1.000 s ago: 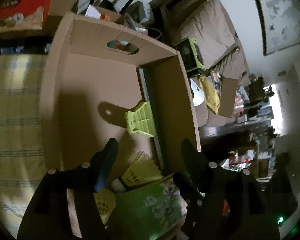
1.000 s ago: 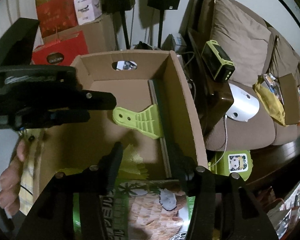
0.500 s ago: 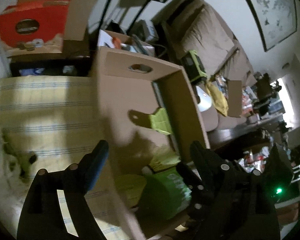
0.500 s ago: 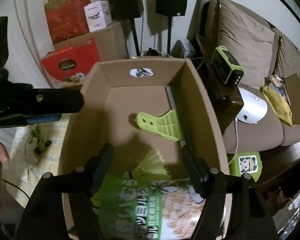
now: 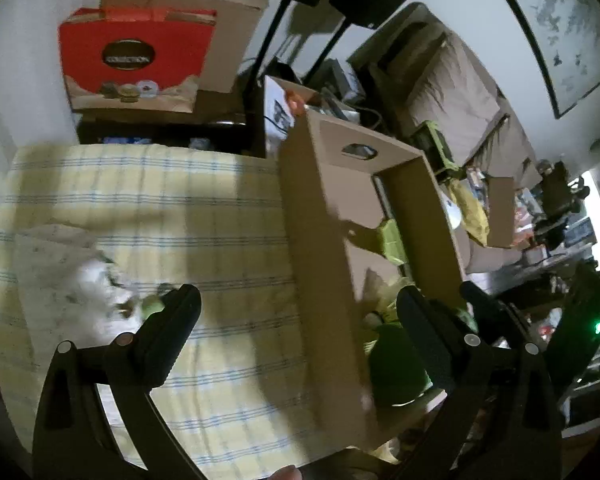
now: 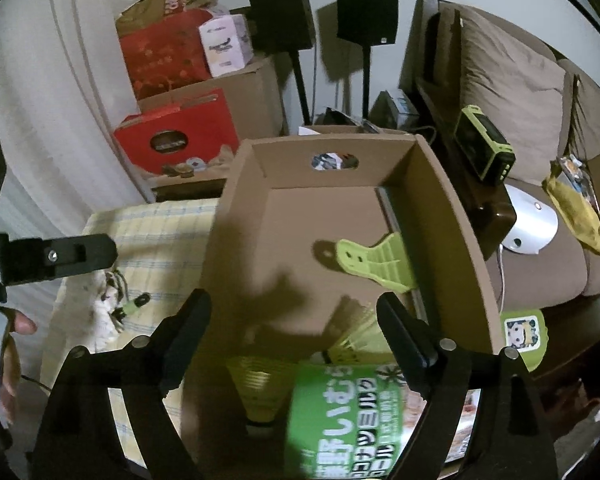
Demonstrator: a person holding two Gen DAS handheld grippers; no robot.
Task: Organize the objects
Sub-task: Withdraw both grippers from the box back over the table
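Both jaws have just been opened wide; the green pack point(image 6: 348, 420) lies released in the box point(image 6: 244, 216) below the right gripper point(image 6: 296, 320). The left gripper point(image 5: 300, 316), nothing held, has been swung toward the cloth point(image 5: 140, 216), so another item is probably next

— What can be read here?
— "COLLECTION", on the dark oval label of the red gift box point(image 5: 136, 56). The green snack packet point(image 6: 348, 420) carries Japanese lettering, blurred and partly hidden.

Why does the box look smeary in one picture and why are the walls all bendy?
Left wrist view: the cardboard box is motion-blurred and the cloth half shadowed. Right wrist view: sharper, fisheye curves the wall, and tool shadows fall on the box floor.
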